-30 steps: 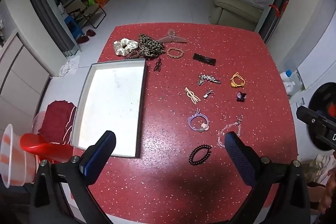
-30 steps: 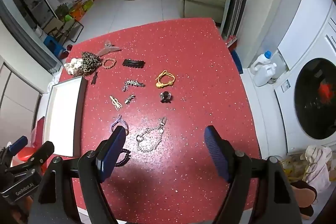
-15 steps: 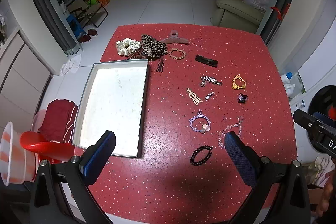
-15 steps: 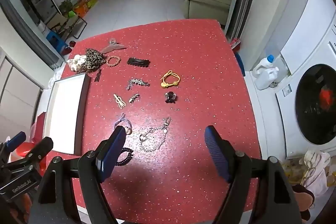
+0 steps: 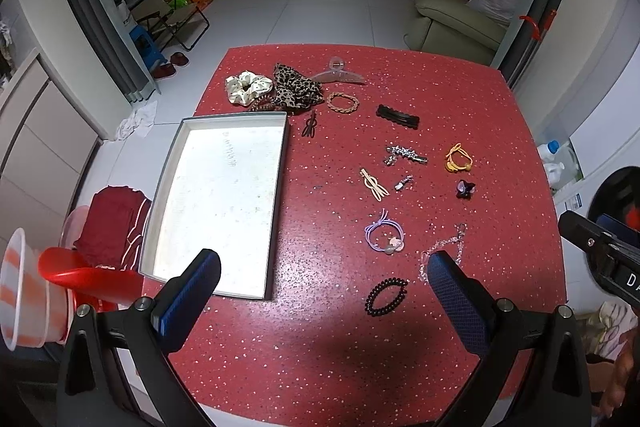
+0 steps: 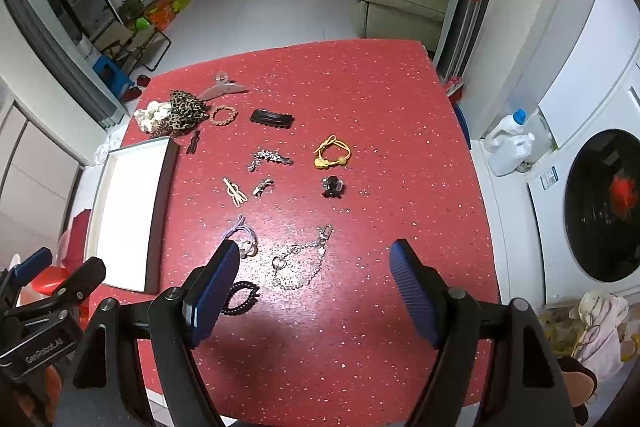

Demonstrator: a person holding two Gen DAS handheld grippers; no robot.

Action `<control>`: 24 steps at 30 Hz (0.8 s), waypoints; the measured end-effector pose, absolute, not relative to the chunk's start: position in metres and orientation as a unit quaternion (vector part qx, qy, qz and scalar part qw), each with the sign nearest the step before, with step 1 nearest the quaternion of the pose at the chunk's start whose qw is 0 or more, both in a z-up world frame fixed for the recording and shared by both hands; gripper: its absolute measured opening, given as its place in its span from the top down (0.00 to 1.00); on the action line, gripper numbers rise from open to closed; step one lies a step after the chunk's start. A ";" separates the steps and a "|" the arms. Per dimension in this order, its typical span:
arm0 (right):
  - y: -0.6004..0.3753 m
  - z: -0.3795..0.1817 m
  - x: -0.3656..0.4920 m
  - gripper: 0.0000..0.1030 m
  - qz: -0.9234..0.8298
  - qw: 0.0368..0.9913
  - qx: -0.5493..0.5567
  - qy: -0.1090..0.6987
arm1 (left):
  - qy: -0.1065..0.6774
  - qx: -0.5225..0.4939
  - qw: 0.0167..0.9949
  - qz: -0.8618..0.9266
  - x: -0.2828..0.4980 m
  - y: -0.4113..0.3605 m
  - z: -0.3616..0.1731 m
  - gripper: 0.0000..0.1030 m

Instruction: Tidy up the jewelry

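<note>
A white tray (image 5: pixel 176 163) lies on the left of the red table (image 5: pixel 460 99); it also shows in the right wrist view (image 6: pixel 160 211). Hair ties, clips and chains are scattered to its right: a black coil tie (image 5: pixel 386 296), a purple tie (image 5: pixel 384 237), a silver chain (image 6: pixel 300 265), a yellow tie (image 6: pixel 332 153), a black clip (image 6: pixel 272 117) and scrunchies (image 5: pixel 276 89). My left gripper (image 5: pixel 324 281) is open and empty above the table's near edge. My right gripper (image 6: pixel 316 277) is open and empty above the chain.
A red stool with a red cloth (image 5: pixel 108 227) stands left of the table. A washing machine (image 6: pixel 600 211) and detergent bottles (image 6: pixel 508 143) are on the right. A sofa (image 5: pixel 456 19) stands beyond the far edge.
Both grippers have moved slightly, so the table and items have drifted a little lower and nearer in the views. Both stay open and empty; nothing on the table moved.
</note>
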State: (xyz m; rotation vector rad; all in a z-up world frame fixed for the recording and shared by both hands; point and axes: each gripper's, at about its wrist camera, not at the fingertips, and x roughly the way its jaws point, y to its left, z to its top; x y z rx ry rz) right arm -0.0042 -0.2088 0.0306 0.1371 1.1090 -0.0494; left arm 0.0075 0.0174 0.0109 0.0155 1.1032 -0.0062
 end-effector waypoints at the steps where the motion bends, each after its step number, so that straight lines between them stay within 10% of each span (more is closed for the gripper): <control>1: -0.209 0.030 -0.004 0.22 -0.023 0.847 0.065 0.526 | 0.524 0.007 0.852 -0.003 0.007 0.017 0.011 0.00; 24: -0.203 0.030 -0.005 0.22 -0.020 0.847 0.063 0.527 | 0.527 0.004 0.850 0.001 0.006 0.023 0.008 0.00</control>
